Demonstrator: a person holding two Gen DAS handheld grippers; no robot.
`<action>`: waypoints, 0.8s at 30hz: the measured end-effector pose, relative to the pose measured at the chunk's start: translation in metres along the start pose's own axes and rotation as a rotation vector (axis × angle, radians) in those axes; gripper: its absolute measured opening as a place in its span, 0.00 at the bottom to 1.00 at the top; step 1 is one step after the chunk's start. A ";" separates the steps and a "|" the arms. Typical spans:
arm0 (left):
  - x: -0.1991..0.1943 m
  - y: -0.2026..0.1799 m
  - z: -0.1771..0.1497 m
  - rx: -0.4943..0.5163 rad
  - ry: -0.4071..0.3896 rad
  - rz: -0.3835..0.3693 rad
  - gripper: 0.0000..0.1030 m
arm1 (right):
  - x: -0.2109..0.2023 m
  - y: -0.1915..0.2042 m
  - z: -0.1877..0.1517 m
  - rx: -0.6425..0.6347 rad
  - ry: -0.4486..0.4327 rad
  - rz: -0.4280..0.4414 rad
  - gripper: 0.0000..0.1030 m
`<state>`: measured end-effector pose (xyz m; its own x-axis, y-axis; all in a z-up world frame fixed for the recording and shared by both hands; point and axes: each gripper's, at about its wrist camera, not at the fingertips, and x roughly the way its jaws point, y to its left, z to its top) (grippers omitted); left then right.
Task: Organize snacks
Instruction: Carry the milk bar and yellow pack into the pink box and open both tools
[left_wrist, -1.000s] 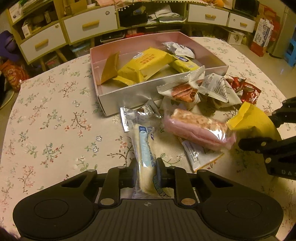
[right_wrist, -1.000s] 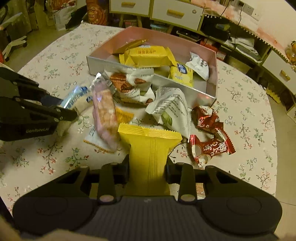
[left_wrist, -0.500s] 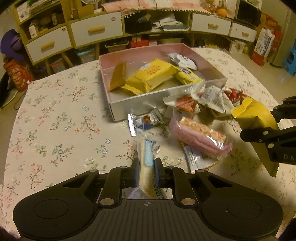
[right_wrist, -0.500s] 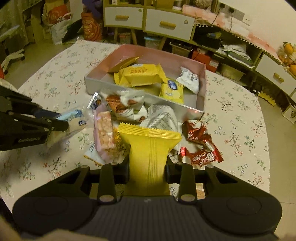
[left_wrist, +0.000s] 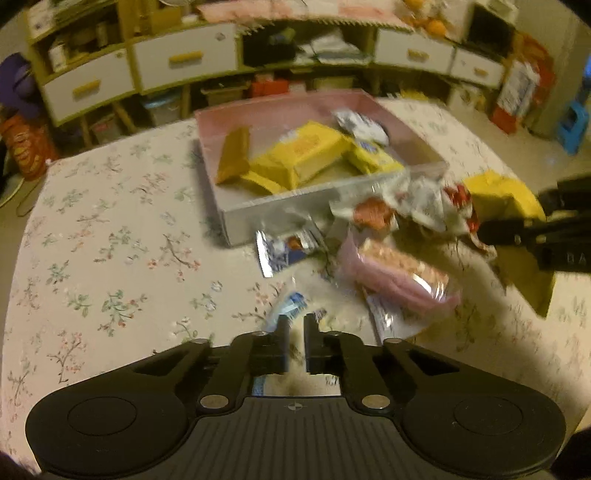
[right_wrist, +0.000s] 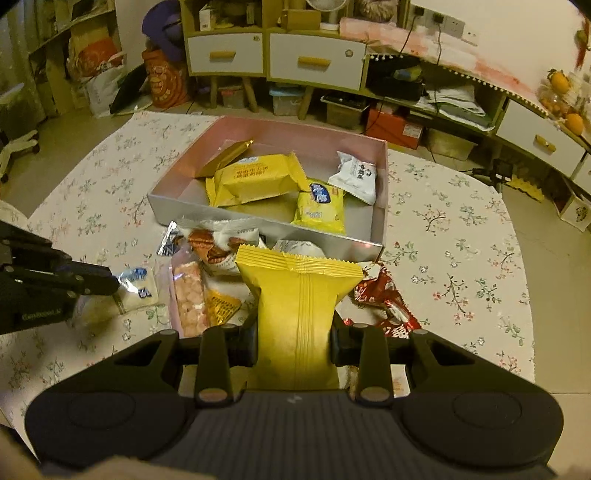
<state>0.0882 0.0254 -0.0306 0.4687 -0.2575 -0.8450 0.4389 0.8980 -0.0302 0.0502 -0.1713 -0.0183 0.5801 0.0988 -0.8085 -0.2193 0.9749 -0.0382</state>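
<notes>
A pink open box (left_wrist: 266, 110) (right_wrist: 295, 133) on the floral table holds several yellow and white snack packs. My left gripper (left_wrist: 294, 321) is shut on a white-and-blue snack bar (left_wrist: 290, 306) (right_wrist: 138, 286), held above the table in front of the box. My right gripper (right_wrist: 293, 332) is shut on a yellow snack packet (right_wrist: 299, 295) (left_wrist: 506, 199), held up to the right of the loose pile. A pink wafer pack (left_wrist: 399, 273) (right_wrist: 188, 295) lies between the two grippers.
Loose snacks lie in front of the box: a white nut pack (right_wrist: 218, 240), a small blue sachet (left_wrist: 284, 247), red wrappers (right_wrist: 384, 299). White drawers (right_wrist: 314, 62) and shelves stand beyond the table (left_wrist: 92, 240).
Both grippers have lifted their snacks off the table and risen. The view has pulled back, so the box and pile look farther away.
</notes>
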 end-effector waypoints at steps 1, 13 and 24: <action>0.006 0.000 0.000 0.012 0.021 -0.005 0.21 | 0.001 0.001 -0.001 -0.004 0.004 -0.001 0.30; 0.042 0.001 -0.002 0.056 0.055 0.042 0.69 | 0.005 0.008 -0.006 -0.014 0.034 0.007 0.30; 0.032 0.009 -0.002 -0.018 0.037 0.055 0.15 | 0.006 0.006 -0.006 -0.004 0.033 0.004 0.31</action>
<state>0.1054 0.0264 -0.0587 0.4628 -0.1949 -0.8648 0.3994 0.9168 0.0071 0.0476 -0.1664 -0.0269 0.5532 0.0965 -0.8274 -0.2248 0.9737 -0.0367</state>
